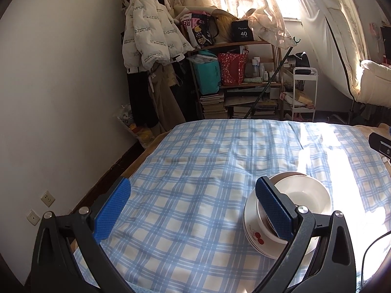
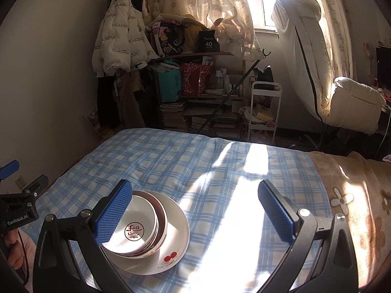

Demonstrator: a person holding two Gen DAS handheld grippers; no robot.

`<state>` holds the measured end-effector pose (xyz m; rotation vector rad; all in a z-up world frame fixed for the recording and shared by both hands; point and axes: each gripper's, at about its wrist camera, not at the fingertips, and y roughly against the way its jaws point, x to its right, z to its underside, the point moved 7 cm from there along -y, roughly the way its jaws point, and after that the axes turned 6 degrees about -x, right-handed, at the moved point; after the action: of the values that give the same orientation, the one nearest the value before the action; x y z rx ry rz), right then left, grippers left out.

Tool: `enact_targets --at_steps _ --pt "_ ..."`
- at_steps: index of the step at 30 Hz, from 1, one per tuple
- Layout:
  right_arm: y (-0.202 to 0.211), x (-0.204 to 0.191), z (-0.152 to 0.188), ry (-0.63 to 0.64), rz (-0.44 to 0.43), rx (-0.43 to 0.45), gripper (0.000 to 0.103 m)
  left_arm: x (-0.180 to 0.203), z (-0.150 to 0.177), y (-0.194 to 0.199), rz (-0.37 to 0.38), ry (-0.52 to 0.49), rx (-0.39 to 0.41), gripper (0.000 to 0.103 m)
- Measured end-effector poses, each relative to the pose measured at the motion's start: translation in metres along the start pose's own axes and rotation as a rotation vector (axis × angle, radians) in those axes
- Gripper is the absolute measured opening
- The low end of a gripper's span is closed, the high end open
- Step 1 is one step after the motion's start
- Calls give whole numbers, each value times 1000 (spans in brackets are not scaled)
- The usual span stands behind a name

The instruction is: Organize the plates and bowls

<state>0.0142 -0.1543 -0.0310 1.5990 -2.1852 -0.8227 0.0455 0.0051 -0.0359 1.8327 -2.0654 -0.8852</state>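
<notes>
Bowls [image 2: 140,229] sit nested on a white plate [image 2: 171,256] with a cherry print, the inner one showing a red character at its bottom; the smaller pieces ride on the widest, so the pile looks steady and, to my eye, the sorting is mostly done. The stack rests on the blue checked cloth [image 1: 195,171] spread over the bed, low on the near side. The right hand-held gripper [image 2: 195,212] hovers just above it, jaws spread wide and holding nothing, one blue pad over the bowl rim. The left hand-held gripper [image 1: 193,210] is likewise spread and empty, the stack beside its right finger. Beyond the bed stand a cluttered bookshelf [image 1: 234,80], a hanging white puffer jacket [image 1: 149,36] and sunlit curtains [image 2: 200,5].
</notes>
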Motion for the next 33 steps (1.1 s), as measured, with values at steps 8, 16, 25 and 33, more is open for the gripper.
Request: enact_targets --at_steps 8,16,25,33 --pt "0 1 1 6 8 -5 103 0 1 2 -8 0 1 101" --pt "0 2 1 9 4 -5 103 0 2 2 -14 -2 -1 101" --pt "0 4 0 8 4 -4 103 -2 4 0 -15 2 -8 101" --pt "-1 4 1 10 4 -5 103 -4 6 -3 -13 -1 -12 101"
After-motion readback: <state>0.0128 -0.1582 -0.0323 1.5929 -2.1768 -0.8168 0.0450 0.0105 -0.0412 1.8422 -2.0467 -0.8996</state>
